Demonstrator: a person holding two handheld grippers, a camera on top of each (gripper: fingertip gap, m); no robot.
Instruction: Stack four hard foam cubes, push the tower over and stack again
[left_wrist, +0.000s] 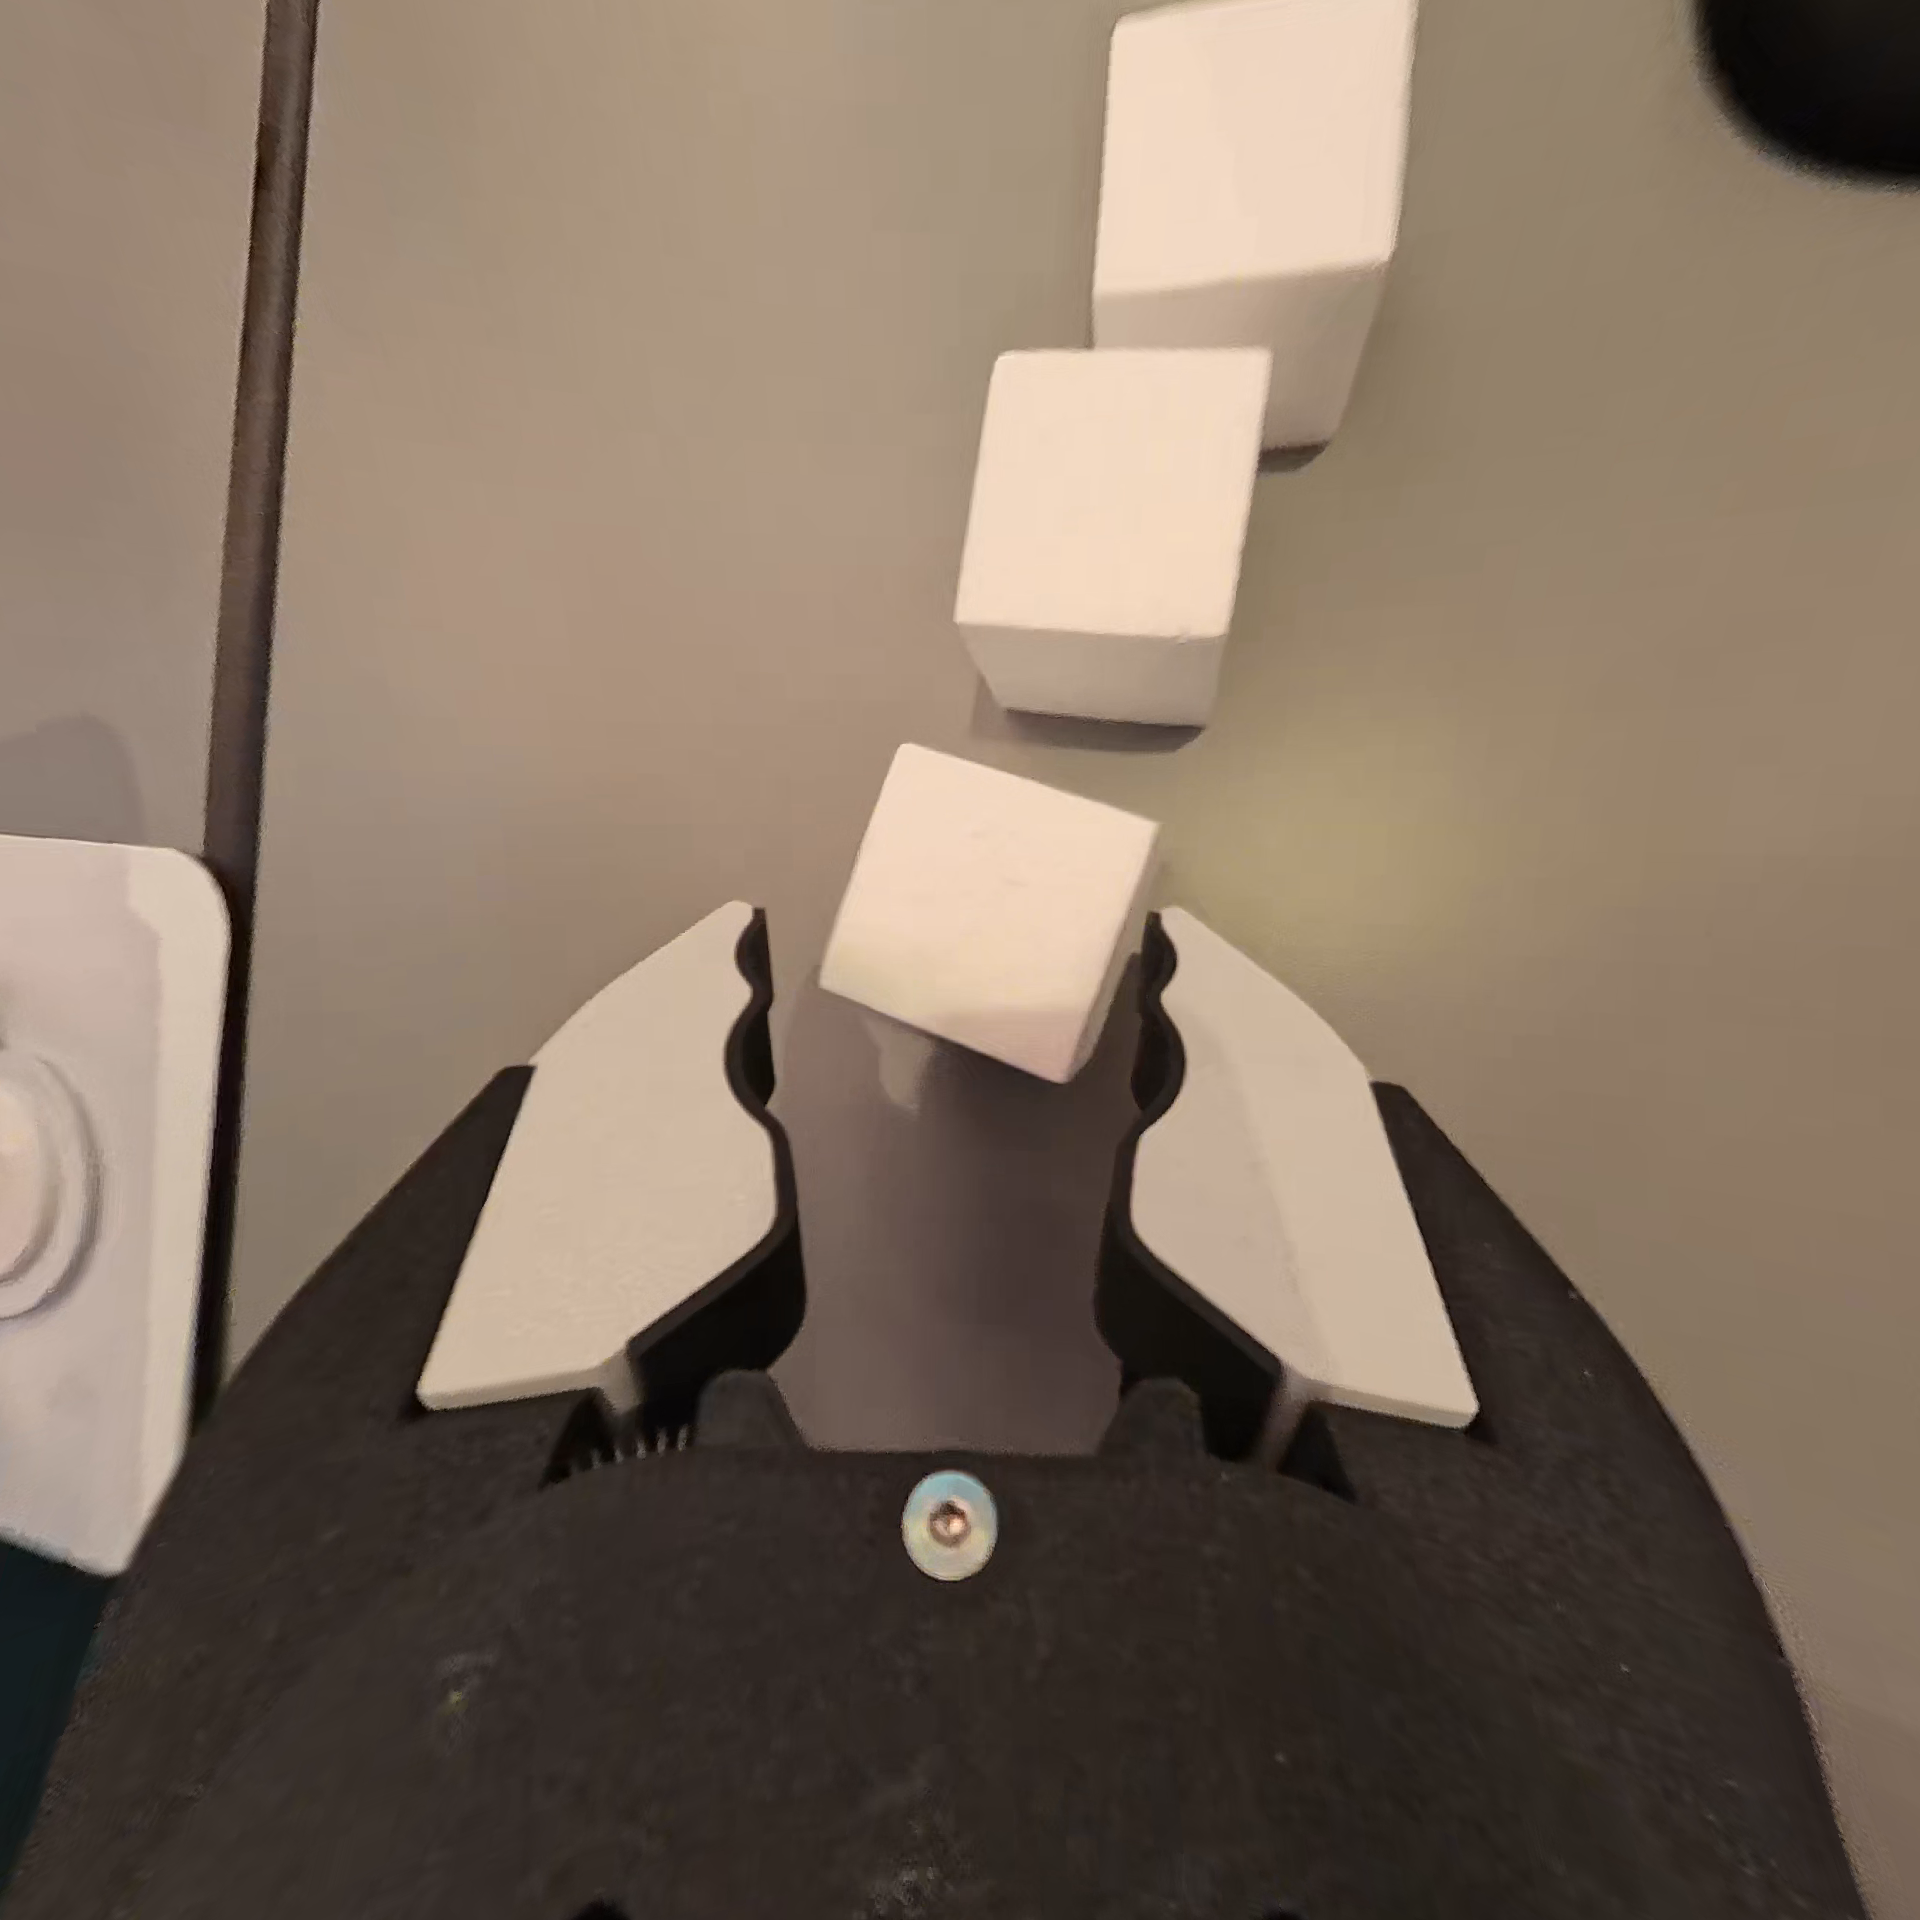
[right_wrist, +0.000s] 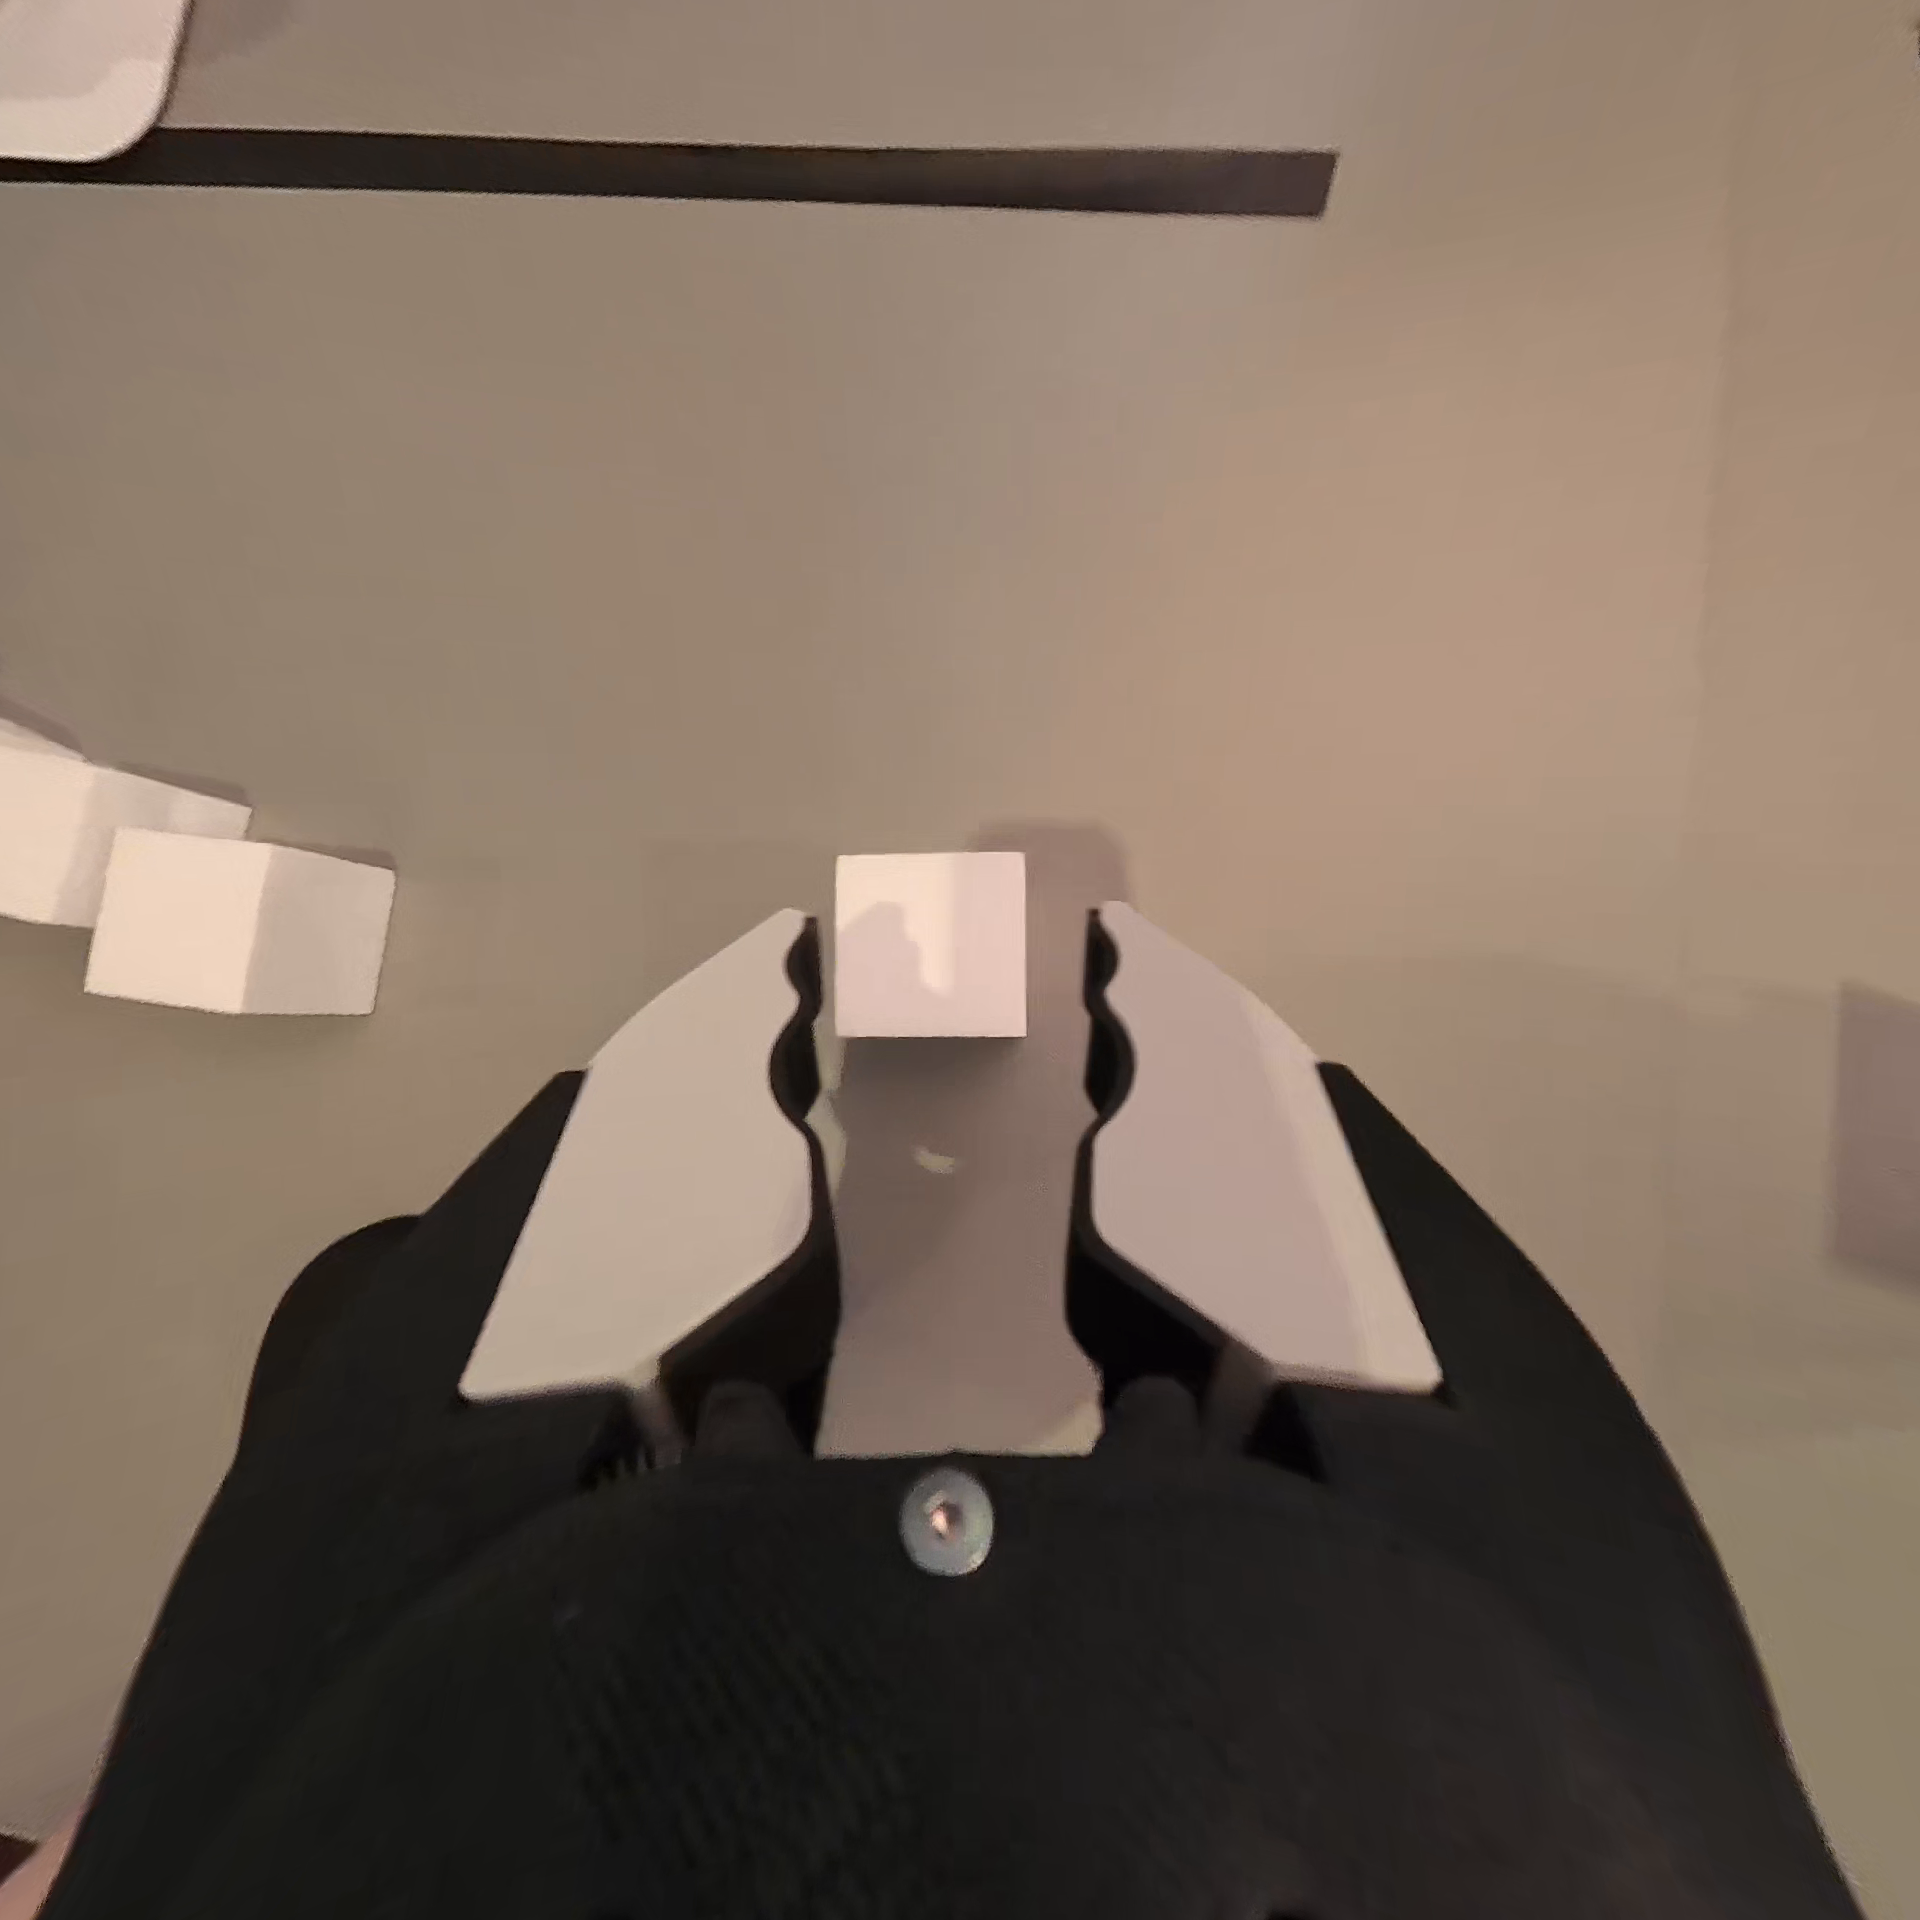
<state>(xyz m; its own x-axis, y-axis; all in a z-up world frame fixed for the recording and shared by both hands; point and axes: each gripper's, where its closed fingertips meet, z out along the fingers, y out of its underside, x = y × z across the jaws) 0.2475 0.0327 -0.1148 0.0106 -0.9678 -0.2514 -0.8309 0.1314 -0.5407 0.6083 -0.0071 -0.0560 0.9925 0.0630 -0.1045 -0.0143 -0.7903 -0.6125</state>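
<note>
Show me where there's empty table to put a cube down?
Bare grey table lies between the dark strip and the cube at the right gripper. It is crowded at the left, where other cubes cluster.

Four white hard foam cubes are lying unstacked on the grey surface: a skewed near cube (left_wrist: 992, 914), a middle cube (left_wrist: 1107, 520) and a far cube (left_wrist: 1252, 197) trailing rightward, and a squarely sitting separate cube (right_wrist: 930, 943).
</note>
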